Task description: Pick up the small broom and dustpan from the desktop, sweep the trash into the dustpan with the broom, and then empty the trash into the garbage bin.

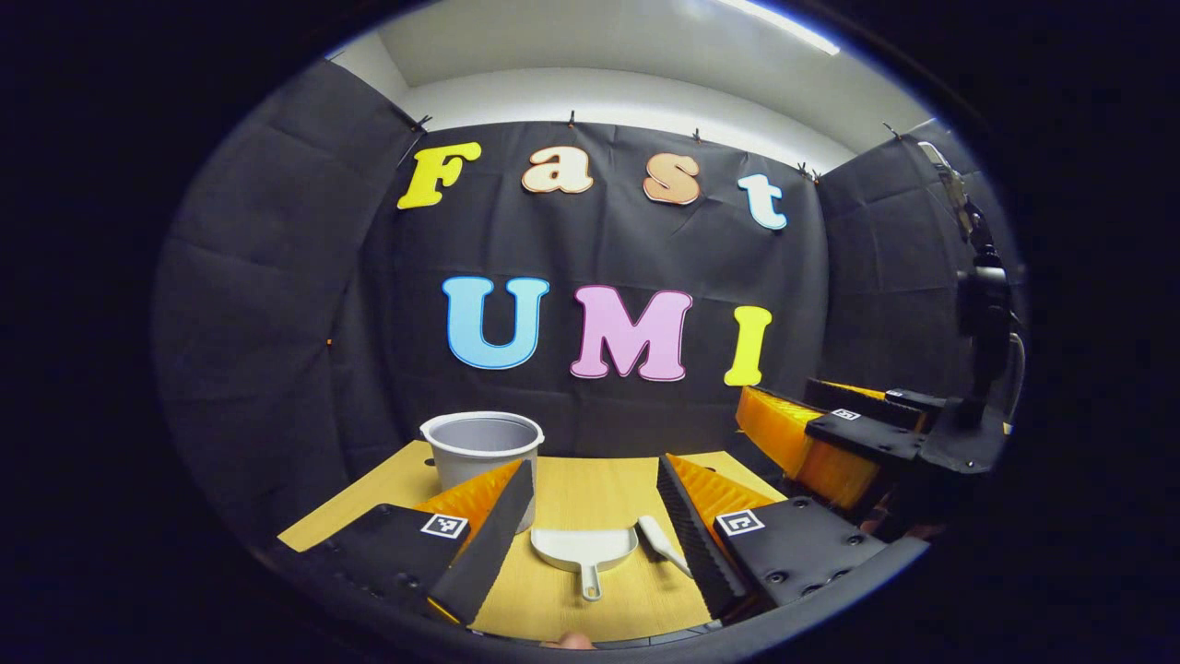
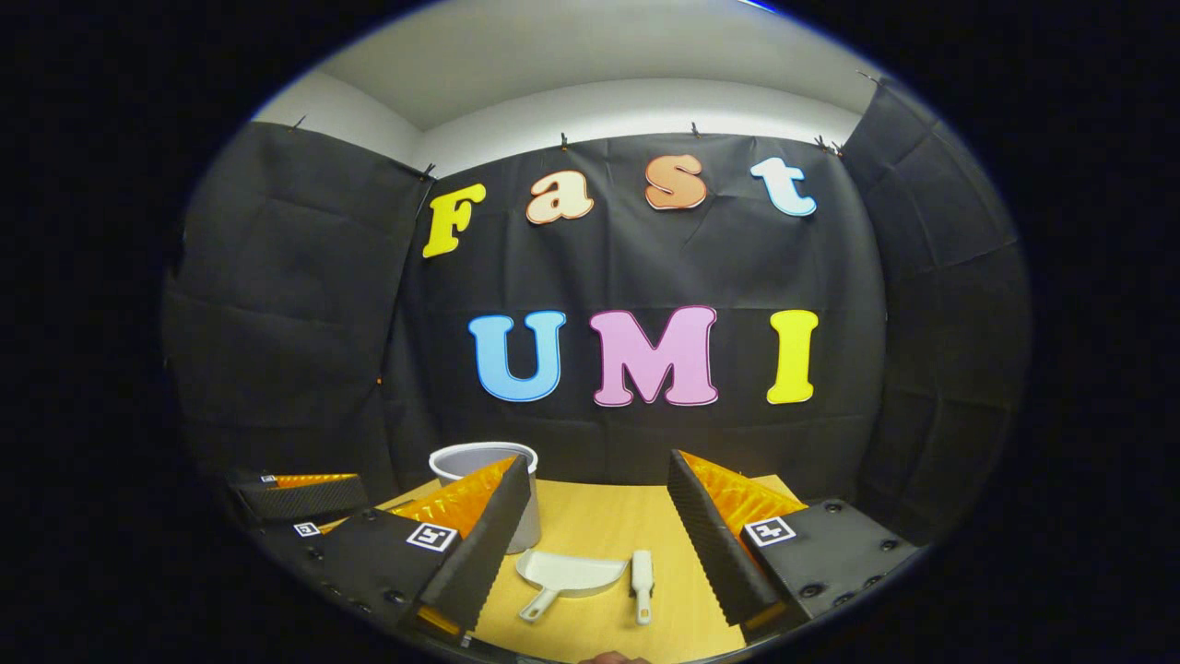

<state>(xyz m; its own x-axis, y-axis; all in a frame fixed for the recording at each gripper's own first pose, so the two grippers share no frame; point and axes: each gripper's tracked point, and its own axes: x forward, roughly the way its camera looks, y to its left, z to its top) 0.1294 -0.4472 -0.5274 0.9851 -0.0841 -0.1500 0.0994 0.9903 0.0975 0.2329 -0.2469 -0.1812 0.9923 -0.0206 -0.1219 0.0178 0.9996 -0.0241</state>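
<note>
A small white dustpan (image 1: pixel 583 546) lies on the wooden desktop (image 1: pixel 590 489), its handle pointing toward me. A small white broom (image 1: pixel 662 542) lies just to its right. My left gripper (image 1: pixel 595 521) hovers open above and in front of them, holding nothing. In the right gripper view the dustpan (image 2: pixel 570 572) and the broom (image 2: pixel 642 581) lie side by side, framed by my open right gripper (image 2: pixel 599 539), which is also raised and holds nothing. The right gripper (image 1: pixel 857 433) shows off to the right in the left gripper view, and the left gripper (image 2: pixel 300 498) at the far left in the right gripper view.
A grey-white garbage bin (image 1: pixel 481 447) stands at the back left of the desktop, behind the dustpan; my right gripper's left finger partly hides the bin (image 2: pixel 475 459). Black cloth walls close in the back and both sides. A camera stand (image 1: pixel 982 314) rises at the right.
</note>
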